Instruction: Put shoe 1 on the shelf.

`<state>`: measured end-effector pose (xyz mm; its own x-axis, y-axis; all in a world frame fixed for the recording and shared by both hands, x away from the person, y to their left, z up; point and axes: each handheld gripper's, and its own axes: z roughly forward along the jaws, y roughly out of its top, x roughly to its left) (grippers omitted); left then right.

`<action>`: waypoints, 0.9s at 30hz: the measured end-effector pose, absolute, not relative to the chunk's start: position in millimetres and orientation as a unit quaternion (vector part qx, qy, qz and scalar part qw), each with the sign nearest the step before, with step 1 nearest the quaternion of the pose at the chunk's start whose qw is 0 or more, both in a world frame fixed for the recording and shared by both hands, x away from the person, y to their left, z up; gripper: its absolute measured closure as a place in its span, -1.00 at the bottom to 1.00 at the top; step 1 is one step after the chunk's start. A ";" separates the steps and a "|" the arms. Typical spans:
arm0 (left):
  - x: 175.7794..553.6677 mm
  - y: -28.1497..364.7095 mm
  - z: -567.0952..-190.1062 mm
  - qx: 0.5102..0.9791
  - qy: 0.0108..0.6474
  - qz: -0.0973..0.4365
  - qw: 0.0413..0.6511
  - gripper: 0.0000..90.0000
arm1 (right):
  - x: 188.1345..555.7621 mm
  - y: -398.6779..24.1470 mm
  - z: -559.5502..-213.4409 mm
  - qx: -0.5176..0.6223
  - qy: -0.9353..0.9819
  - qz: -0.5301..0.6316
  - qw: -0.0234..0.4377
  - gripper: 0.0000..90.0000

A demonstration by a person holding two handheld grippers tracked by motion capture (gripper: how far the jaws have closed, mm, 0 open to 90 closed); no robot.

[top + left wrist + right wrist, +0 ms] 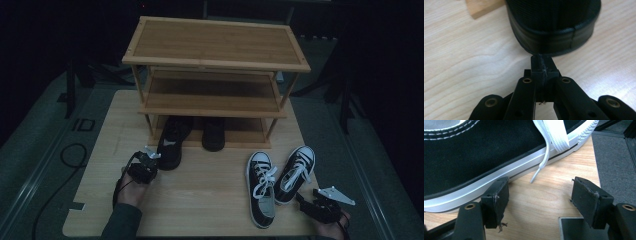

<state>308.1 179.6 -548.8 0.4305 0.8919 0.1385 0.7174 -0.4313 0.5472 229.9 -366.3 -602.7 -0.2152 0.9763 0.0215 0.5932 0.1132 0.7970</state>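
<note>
From the high view, a three-tier bamboo shoe rack (215, 60) stands at the far side of the wooden table (200, 195), its top and middle shelves bare, while its bottom shelf holds the toe end of one black shoe (172, 142), whose heel sticks out onto the table, and a second black shoe (214, 134) tucked further in. The left gripper (150, 160) sits right at the heel of the protruding black shoe, and the right gripper (312, 202) rests near the table's front right corner, just beside a pair of black-and-white sneakers: the right sneaker (295, 172) angled toward it and the left sneaker (261, 187) lying alongside. The left gripper view adds what the overhead camera cannot resolve: the left gripper's jaws are pressed together with nothing between them, their tip touching or all but touching the dark rubber rim of the black shoe's heel (554, 27), with a corner of the rack's base (480, 8) beyond. The right gripper view shows the right gripper (540, 197) spread wide over bare wood, one pad just beside the sneaker's white sole (486, 186), and a loose white lace end (541, 165) dangling down to the table.
</note>
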 end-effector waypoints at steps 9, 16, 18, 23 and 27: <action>302.5 164.4 -558.9 0.836 0.471 0.196 0.200 0.97 | 229.9 -366.3 -602.7 0.565 0.695 0.353 0.271 -0.34; 313.1 162.1 -555.5 0.831 0.479 0.205 0.196 0.99 | 229.9 -366.3 -602.6 0.565 0.695 0.353 0.271 -0.34; 315.7 162.9 -555.4 0.831 0.479 0.206 0.194 0.99 | 230.0 -366.3 -602.6 0.565 0.695 0.353 0.271 -0.34; 323.6 162.7 -551.9 0.830 0.478 0.212 0.194 1.00 | 230.0 -366.3 -602.6 0.565 0.695 0.353 0.271 -0.34; 332.1 162.3 -547.0 0.830 0.477 0.220 0.190 1.00 | 230.0 -366.4 -602.6 0.565 0.695 0.353 0.271 -0.34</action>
